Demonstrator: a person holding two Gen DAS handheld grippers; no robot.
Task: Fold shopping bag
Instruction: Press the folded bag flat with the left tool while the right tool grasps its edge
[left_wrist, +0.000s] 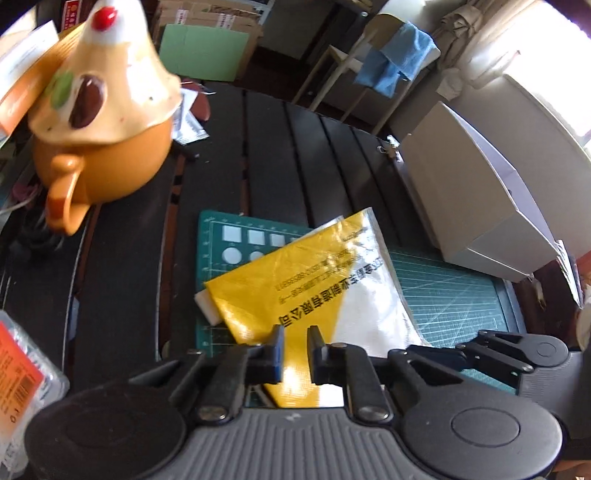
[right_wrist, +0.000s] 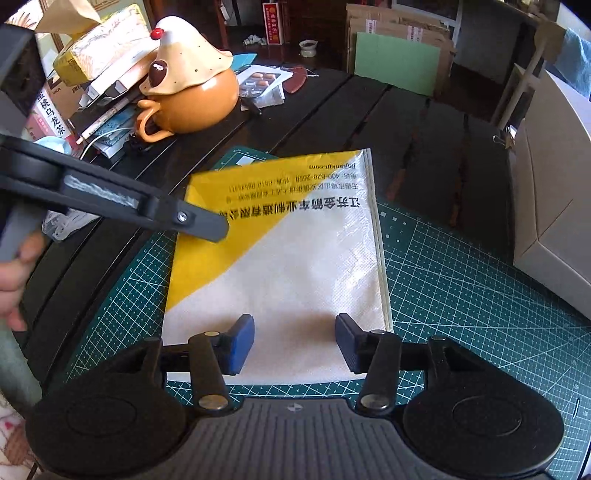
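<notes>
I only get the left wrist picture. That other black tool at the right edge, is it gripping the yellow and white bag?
Observer: No. The right gripper is open, with its fingers spread wide over the white end of the shopping bag.
Operator: Does that end lie flat?
Observer: Yes, flat on the green cutting mat.
Operator: What's behind the orange pot?
Observer: A tissue box on stacked clutter, just behind the orange pot.
</notes>
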